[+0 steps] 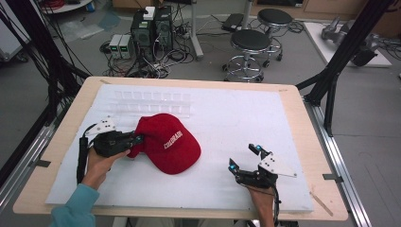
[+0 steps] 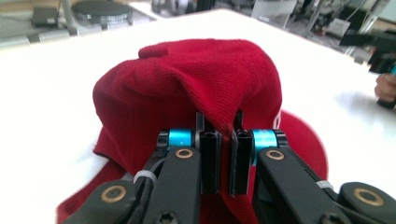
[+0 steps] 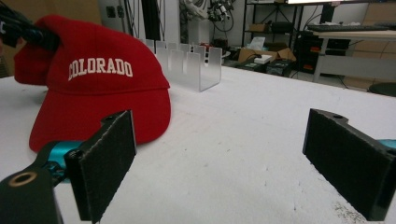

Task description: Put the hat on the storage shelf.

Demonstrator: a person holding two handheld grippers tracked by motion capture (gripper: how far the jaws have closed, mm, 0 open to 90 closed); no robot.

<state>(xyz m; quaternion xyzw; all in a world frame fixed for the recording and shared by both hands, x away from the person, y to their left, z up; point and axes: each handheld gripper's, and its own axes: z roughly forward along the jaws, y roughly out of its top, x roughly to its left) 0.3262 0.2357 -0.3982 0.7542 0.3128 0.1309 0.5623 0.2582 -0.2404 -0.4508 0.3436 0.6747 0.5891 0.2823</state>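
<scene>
Red cap (image 1: 168,143) lies left of centre on the white surface (image 1: 227,118), brim toward the person, just in front of a clear slotted rack (image 1: 151,103). Left gripper (image 1: 137,139) has its fingers (image 2: 211,158) clamped on a fold at the cap's rear. Right gripper (image 1: 246,158) rests well apart with its fingers spread wide, holding nothing. Judgement: grasp secured; cap not yet lifted, and placement remains outstanding.

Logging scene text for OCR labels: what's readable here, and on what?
"COLORADO": white capitals on the front of the red cap.
Same lettering on the cap in the high view: too small to read.
Nothing else legible.
</scene>
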